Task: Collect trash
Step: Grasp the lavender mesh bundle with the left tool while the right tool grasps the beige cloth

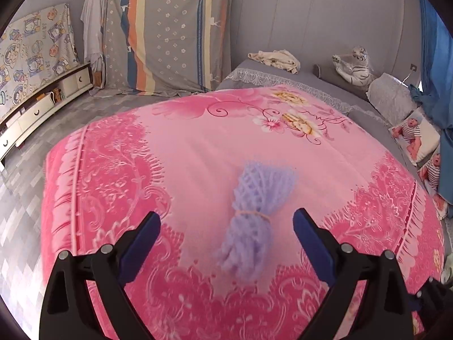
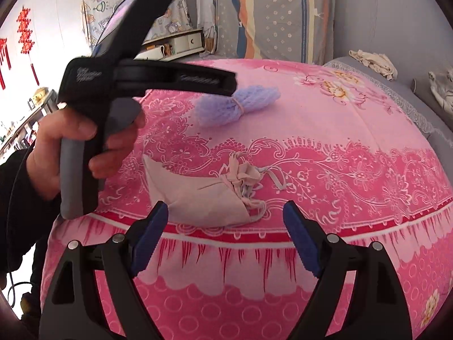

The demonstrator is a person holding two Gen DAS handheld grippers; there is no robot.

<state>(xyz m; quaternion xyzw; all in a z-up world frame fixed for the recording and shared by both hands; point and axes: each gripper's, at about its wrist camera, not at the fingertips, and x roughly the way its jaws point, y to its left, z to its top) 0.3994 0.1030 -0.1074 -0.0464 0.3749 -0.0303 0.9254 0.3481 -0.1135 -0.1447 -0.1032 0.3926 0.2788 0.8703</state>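
A lavender foam net bundle [image 1: 249, 221], tied with a rubber band, lies on the pink floral blanket [image 1: 198, 147]. My left gripper [image 1: 226, 218] is open, its blue pads on either side of the bundle, just above it. In the right wrist view the same bundle [image 2: 237, 105] lies farther back, with the left gripper's black body [image 2: 147, 79] held by a hand above it. A beige drawstring cloth bag [image 2: 203, 195] lies near the blanket's front edge. My right gripper [image 2: 226, 212] is open and empty, just in front of the bag.
A grey sheet [image 1: 311, 76] covers the bed beyond the blanket, with a crumpled cream cloth [image 1: 274, 59], a plush tiger [image 1: 354, 68] and pillows [image 1: 416, 138] at the right. A patterned mattress [image 1: 170, 34] leans on the wall. A white drawer cabinet [image 1: 42, 107] stands left.
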